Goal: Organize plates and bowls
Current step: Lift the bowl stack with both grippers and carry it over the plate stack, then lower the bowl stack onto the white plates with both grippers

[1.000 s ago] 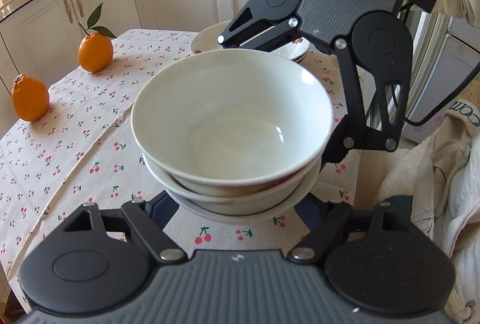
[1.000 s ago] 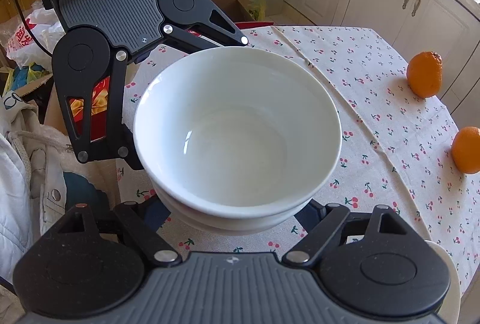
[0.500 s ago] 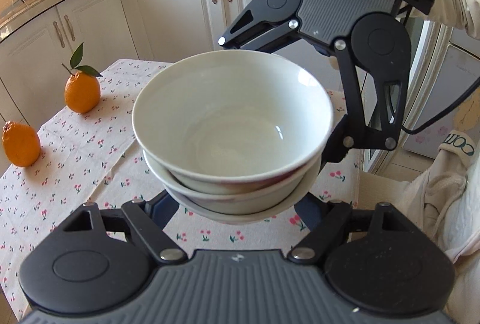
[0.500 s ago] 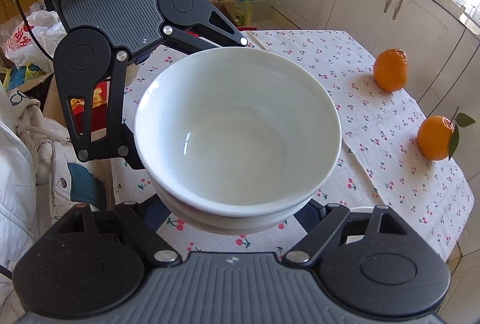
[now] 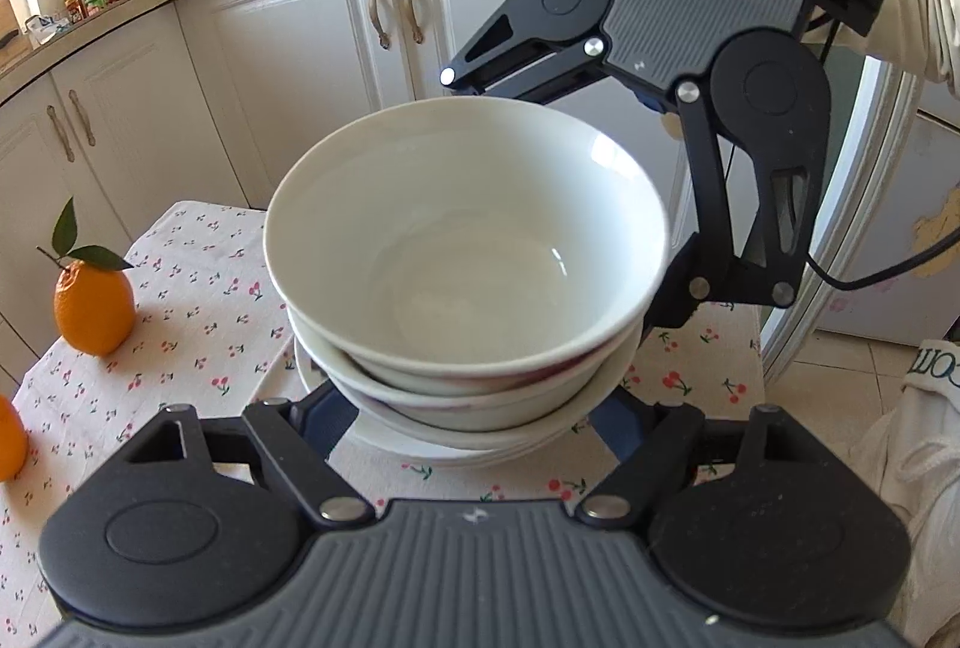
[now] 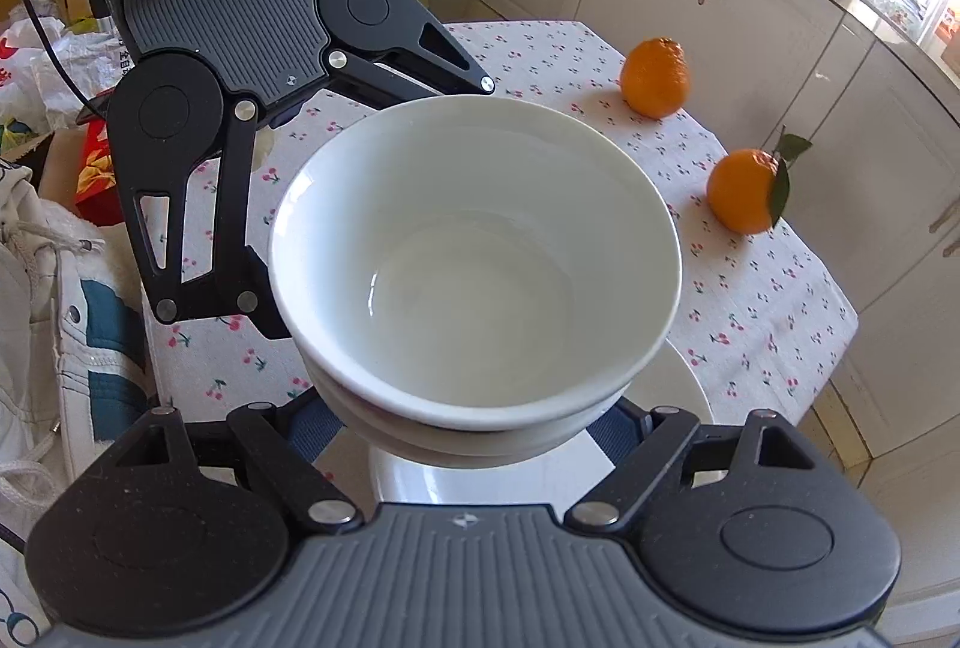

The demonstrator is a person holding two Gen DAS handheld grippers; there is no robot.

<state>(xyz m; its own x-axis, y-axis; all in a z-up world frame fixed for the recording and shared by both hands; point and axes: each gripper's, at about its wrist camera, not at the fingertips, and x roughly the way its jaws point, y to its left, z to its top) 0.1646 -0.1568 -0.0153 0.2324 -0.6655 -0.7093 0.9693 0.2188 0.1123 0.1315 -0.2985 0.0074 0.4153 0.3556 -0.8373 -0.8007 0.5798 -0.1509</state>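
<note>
Left wrist view: a stack of bowls on a plate is held from opposite sides. The left claw is clamped under the near edge and the right claw on the far side, so the load is shared and kept level above the worktop.

Right wrist view: the stack is seen clear of the cloth, near two oranges. Exact pad contact is probably hidden beneath the rims.

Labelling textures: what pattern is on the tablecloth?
White tablecloth with small red cherries on green stems; clearest in the right wrist view.
</note>
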